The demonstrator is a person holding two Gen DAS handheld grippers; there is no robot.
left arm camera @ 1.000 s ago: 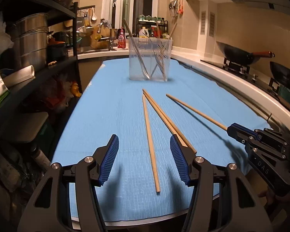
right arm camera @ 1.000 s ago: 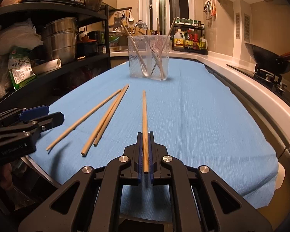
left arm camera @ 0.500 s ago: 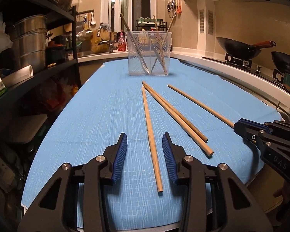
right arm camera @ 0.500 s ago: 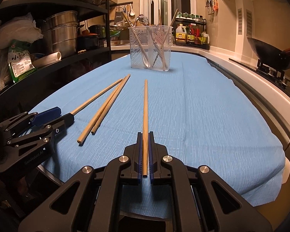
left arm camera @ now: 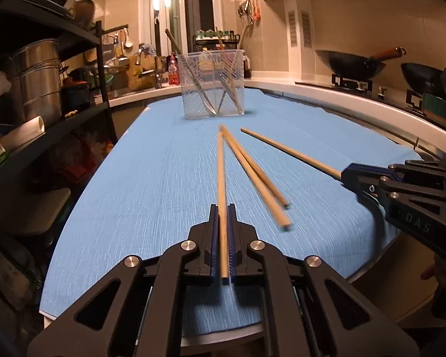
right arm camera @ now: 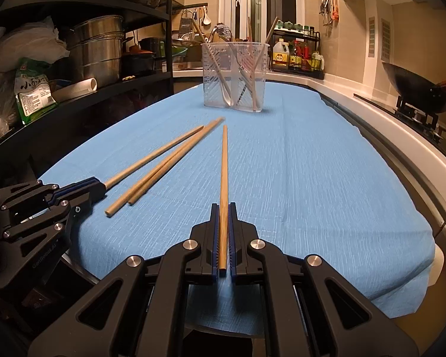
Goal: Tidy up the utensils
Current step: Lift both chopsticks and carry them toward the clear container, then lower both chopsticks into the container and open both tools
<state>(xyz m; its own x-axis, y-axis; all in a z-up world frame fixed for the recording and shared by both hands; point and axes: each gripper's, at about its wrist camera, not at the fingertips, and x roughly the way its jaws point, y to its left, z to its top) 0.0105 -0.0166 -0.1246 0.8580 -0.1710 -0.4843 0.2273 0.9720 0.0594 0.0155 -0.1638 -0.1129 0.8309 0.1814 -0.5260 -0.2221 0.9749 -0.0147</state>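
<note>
Left gripper [left arm camera: 222, 217] and right gripper [right arm camera: 223, 217] each clamped on one chopstick, near ends hidden between pads.

Wood, cloth, plastic and steel under my grippers

My left gripper [left arm camera: 222, 226] is matt black plastic with ribbed blue pads [left arm camera: 213, 238] and shiny metal pins; the chopstick [left arm camera: 221, 178] looks like smooth, pale, matt wood. The blue tablecloth [left arm camera: 151, 184] is coarse woven cloth. The utensil cup [right arm camera: 234, 76] is clear glossy plastic, the stacked pots [right arm camera: 99, 49] brushed steel.
</note>
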